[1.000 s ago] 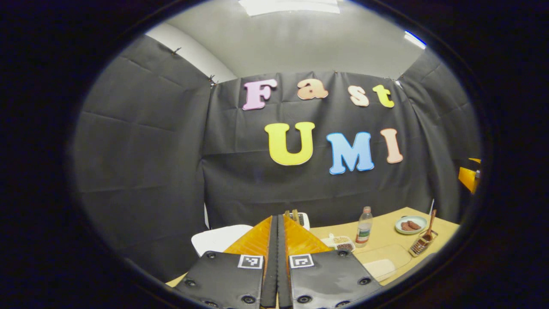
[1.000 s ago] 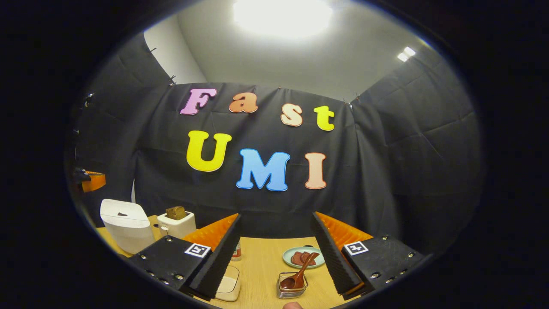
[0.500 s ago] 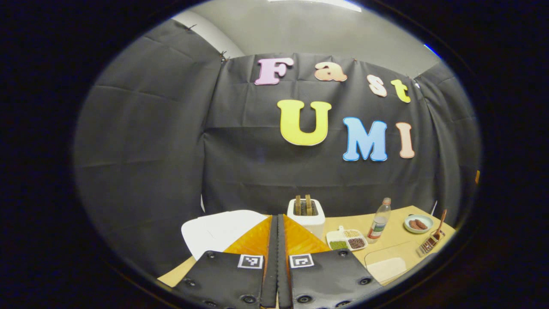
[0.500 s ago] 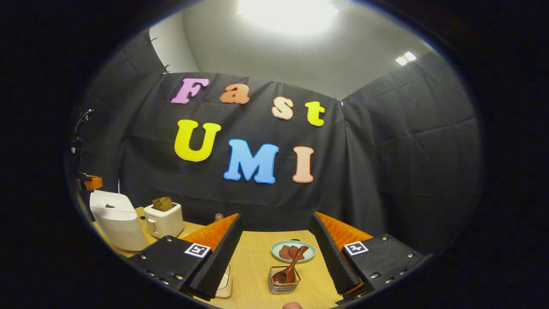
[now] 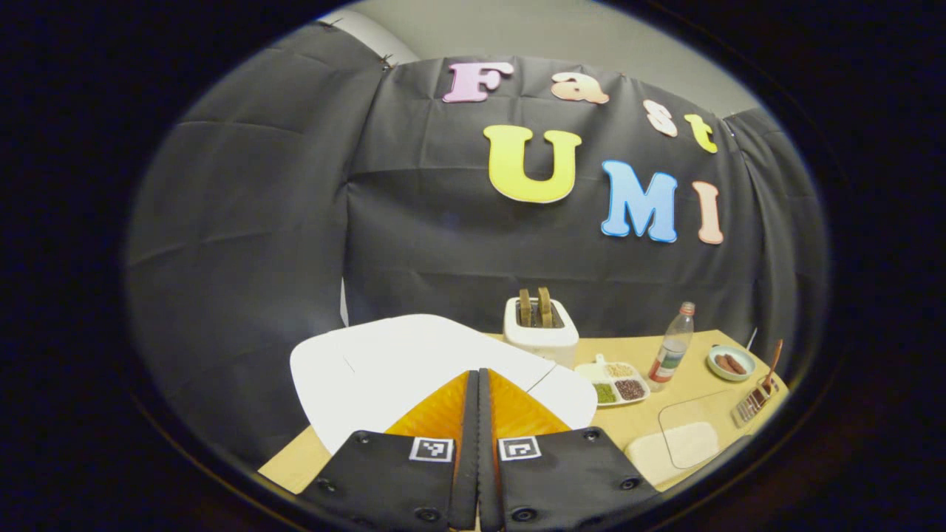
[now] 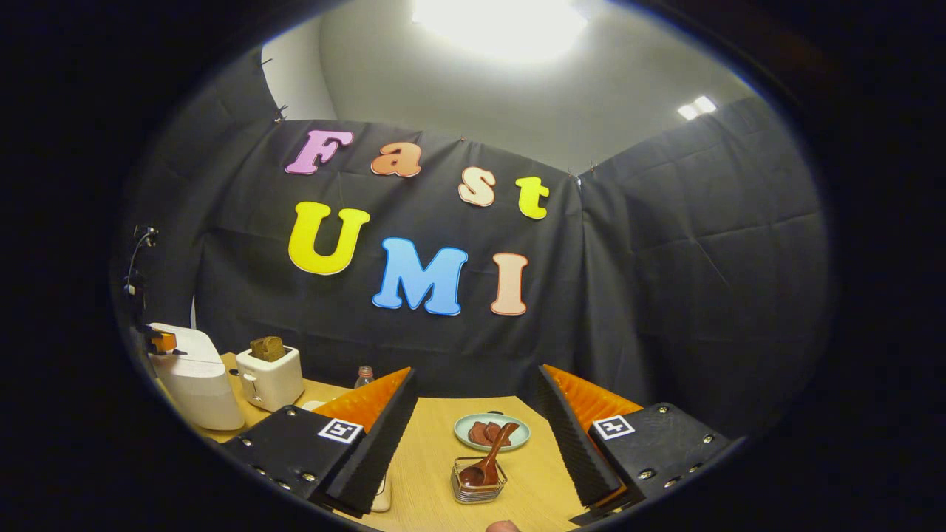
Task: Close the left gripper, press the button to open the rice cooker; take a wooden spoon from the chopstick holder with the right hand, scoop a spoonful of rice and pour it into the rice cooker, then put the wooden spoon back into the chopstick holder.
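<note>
My left gripper (image 5: 478,375) is shut with nothing in it, its fingertips just over the closed lid of the white rice cooker (image 5: 399,362). In the right gripper view the cooker (image 6: 196,380) stands at the far left with the left gripper (image 6: 160,341) above its top. My right gripper (image 6: 477,375) is open and empty, above and short of the wire chopstick holder (image 6: 479,484). A wooden spoon (image 6: 490,459) leans in that holder. The holder (image 5: 754,399) and spoon (image 5: 773,360) also sit at the table's right end. A clear-lidded rice box (image 5: 684,443) lies front right.
A white toaster (image 5: 542,331) with bread stands behind the cooker. Beside it are a divided dish of grains (image 5: 617,382), a bottle (image 5: 671,353) and a plate of sausages (image 6: 491,432). The wooden table (image 6: 436,451) ends at the black cloth walls.
The left gripper has tipped down and come closer to the rice cooker, whose lid now looms large under its shut fingers. The right gripper has drifted slightly and stays open over the holder.
</note>
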Motion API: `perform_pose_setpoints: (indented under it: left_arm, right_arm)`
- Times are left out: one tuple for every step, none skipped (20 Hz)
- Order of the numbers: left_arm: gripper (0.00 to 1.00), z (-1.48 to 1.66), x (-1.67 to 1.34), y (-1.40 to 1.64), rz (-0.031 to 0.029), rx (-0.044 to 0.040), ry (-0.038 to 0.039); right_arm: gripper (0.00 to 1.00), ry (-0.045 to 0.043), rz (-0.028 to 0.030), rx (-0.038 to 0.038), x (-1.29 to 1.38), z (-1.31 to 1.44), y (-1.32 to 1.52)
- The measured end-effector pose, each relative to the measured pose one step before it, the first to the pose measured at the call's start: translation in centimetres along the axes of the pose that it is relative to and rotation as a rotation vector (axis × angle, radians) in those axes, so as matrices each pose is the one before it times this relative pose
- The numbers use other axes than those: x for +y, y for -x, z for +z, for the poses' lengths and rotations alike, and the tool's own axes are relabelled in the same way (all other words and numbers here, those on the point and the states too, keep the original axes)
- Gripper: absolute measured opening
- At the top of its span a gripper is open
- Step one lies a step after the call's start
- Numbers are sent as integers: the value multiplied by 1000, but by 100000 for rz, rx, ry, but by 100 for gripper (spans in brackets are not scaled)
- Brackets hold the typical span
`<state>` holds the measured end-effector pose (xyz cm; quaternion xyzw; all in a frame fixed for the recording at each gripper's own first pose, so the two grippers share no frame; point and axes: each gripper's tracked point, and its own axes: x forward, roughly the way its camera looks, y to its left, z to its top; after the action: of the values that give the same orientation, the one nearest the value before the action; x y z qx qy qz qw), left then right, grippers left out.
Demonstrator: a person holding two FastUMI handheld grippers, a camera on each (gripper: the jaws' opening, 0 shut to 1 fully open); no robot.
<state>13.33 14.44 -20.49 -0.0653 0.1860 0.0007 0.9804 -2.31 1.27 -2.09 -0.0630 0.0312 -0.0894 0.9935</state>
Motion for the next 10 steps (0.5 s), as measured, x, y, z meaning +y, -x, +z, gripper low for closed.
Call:
perform_pose_setpoints:
  left_arm:
    - [9,-607,134,-63,374,1113,-198]
    - [8,-398,94,-158,255,951,324]
    - [8,-489,10,-248,13,983,313]
    - [8,-451,105,-175,171,1604,183]
    - [8,86,66,47,-56,-1136,-181]
    - [9,-132,-37,-302,-26,159,112]
    - [8,-49,-7,220,-131,-185,952]
    - [9,2,78,-89,-581,-163,2117]
    - [8,-272,27,-49,-876,1794,3360]
    - [9,-51,5,39,-1374,1506,3546]
  right_arm:
    - [97,470,135,399,101,-243,1]
    - [97,474,-67,619,96,-147,72]
    - [97,363,-104,352,-161,-122,74]
    - [97,141,62,-152,12,117,128]
    - [97,166,46,-221,56,132,68]
    - [97,221,-14,-179,-39,60,128]
    - [97,267,120,-283,-2,84,54]
    - [97,446,62,-74,24,99,-17]
    - [97,259,213,75,-19,-83,74]
    - [97,-58,183,19,-3,42,21]
